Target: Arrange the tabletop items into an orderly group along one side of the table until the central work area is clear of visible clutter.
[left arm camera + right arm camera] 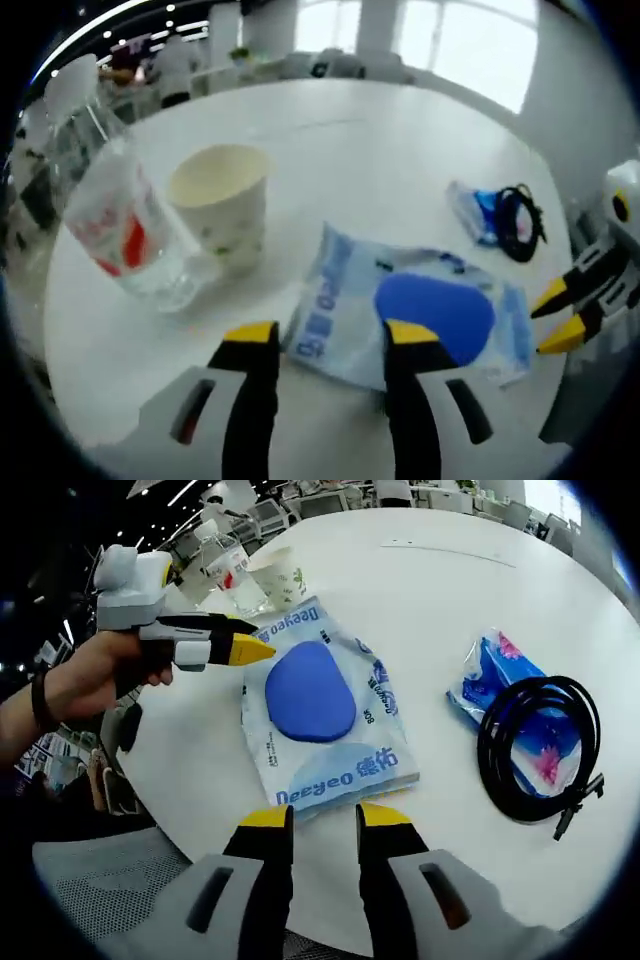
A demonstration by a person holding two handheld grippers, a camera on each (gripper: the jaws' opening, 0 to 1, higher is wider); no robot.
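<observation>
Left gripper view: the left gripper has its two yellow-tipped jaws apart, straddling the near edge of a flat pale-blue wipes packet on the round white table. Past the left jaw a clear plastic bottle leans beside a paper cup. Beyond the right jaw lie a small blue tissue pack and a coiled black cable.

Right gripper view: the right gripper hovers with jaws slightly apart, empty, just short of the packet's near edge. Right of the jaws, the cable rests on the tissue pack. To the left, a hand holds the other gripper over the packet's far corner.
</observation>
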